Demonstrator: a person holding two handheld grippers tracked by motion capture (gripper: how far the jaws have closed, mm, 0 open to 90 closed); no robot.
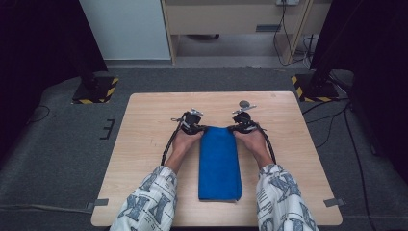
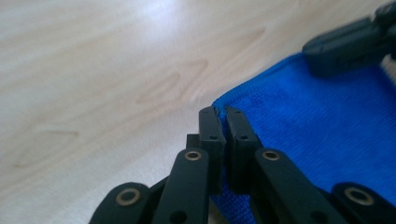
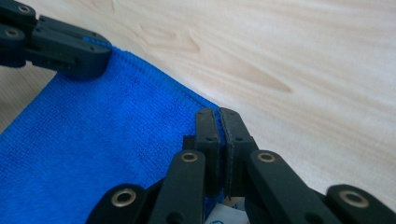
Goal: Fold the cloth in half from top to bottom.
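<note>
At the table's (image 1: 144,144) middle, we pinch the folded blue terry cloth's (image 1: 219,163) far corners. Left gripper (image 2: 223,111) and right gripper (image 3: 218,112) clamp it, likely for another fold.

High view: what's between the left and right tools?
The far edge of the folded blue terry cloth spans the stretch between the left tool and the right tool, each shut on one far corner. High view shows it.

Soft cloth on smooth wood.
I see a fuzzy blue terry-cloth towel (image 1: 219,163), a pale satin-finished wooden table (image 1: 144,144), and matt black plastic gripper jaws.
</note>
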